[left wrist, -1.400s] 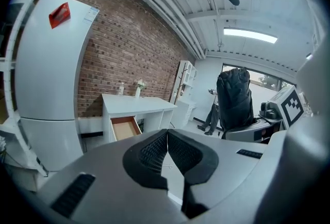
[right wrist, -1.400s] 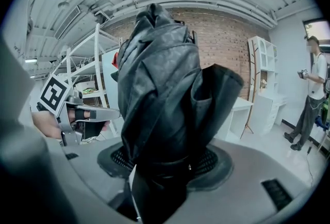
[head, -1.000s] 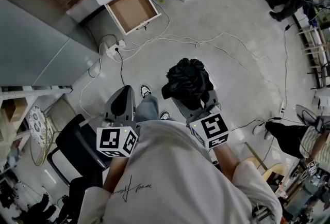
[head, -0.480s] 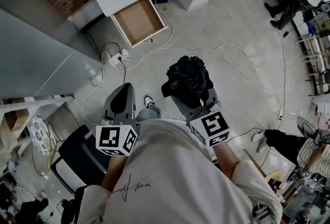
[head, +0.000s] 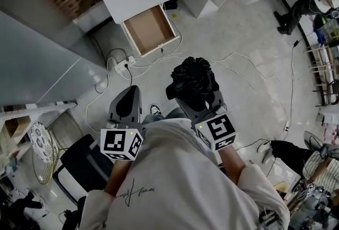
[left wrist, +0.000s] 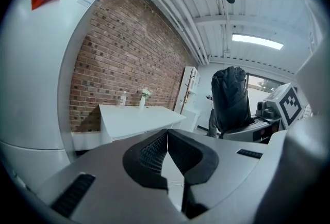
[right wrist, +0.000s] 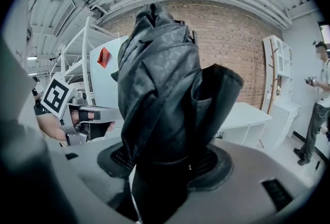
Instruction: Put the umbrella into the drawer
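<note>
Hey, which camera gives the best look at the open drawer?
The head view: it looks down into the open drawer, showing its brown bottom. Both gripper views show the white desk but not the drawer.

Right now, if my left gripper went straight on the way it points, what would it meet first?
Probably the white desk: the shut left gripper aims at it, with only open air between. Depth is hard to judge; the brick wall stands behind.

The umbrella [right wrist: 157, 78] hides its lower end inside the right claw [right wrist: 162, 158].
</note>
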A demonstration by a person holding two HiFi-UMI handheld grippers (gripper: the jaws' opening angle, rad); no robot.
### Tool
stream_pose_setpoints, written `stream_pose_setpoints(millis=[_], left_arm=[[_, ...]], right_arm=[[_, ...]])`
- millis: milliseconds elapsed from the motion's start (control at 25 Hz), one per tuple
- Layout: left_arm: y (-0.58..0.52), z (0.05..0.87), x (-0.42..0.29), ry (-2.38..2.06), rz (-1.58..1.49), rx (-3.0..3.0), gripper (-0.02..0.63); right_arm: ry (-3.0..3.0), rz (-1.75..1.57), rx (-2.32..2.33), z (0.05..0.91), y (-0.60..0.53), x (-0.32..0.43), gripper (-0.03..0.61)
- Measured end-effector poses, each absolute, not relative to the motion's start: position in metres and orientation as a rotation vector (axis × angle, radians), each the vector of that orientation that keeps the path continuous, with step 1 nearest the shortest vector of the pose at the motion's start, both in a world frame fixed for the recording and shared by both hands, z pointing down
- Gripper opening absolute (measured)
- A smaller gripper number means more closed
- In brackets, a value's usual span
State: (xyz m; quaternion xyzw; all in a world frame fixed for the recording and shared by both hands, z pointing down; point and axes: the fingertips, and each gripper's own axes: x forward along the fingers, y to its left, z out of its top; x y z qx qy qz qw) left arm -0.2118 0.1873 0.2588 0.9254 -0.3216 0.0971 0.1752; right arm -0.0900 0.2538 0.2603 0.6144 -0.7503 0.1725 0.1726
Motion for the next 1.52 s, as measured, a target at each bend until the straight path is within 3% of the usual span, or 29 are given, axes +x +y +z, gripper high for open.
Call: stream_pose_setpoints(millis=[560, 1200, 1520], left_arm=[[0.139, 0.26, -0.197, -1.041, 0.265, 2.574, 0.018], [0.058, 0.259, -0.09, -1.342, 0.317, 2.399, 0.017], [0.055, 0.279, -0.046, -1.198, 0.203, 2.223, 0.017]], right_arm=[[-2.174, 0.442, 1.726, 0.259, 0.196, -0.056, 0.284], [-2.363, 0.391, 1.416, 0.261, 0.086, 0.057, 0.284], [-2.444, 0.377, 1.248, 0.273, 0.063, 0.089, 0.284]])
